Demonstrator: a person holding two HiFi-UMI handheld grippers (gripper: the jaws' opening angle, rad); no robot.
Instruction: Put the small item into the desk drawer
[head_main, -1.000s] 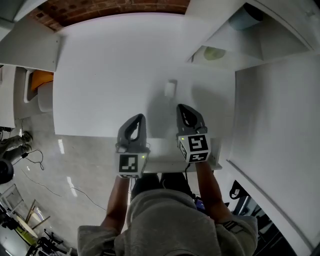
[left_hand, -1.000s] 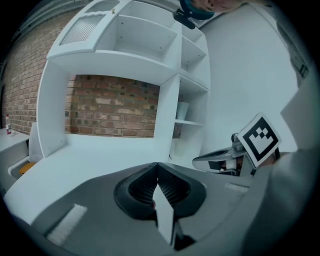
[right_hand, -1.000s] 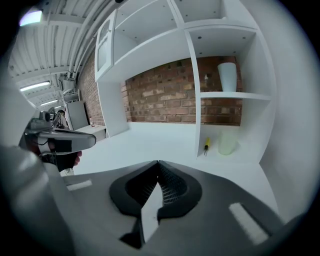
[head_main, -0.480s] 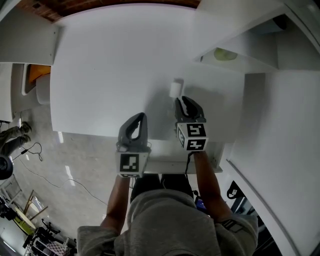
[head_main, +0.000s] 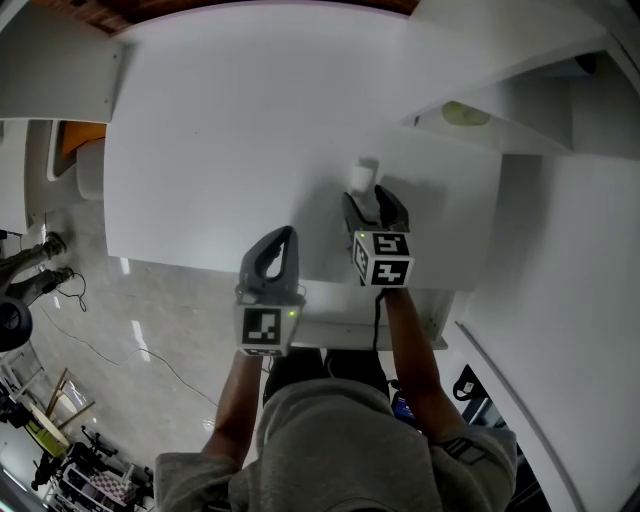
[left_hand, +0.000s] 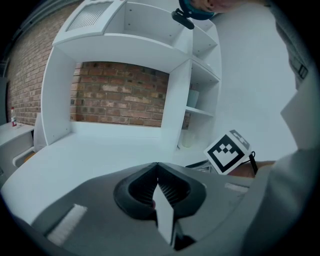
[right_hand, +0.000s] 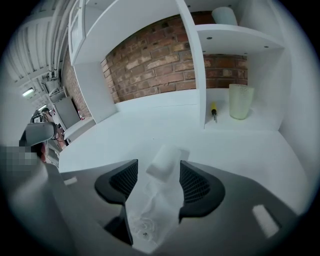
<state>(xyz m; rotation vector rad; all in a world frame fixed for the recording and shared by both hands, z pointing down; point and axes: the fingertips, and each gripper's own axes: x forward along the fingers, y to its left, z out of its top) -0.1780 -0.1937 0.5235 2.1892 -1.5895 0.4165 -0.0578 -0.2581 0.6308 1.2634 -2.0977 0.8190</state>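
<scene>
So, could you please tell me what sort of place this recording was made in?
Probably an office or lab workspace. A white desk with built-in shelves stands against a bare brick wall, and a translucent cup sits in one shelf compartment.

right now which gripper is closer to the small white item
Right. The right gripper, jaws just opened, flanks the small item; the left gripper, shut, is off to its left.
</scene>
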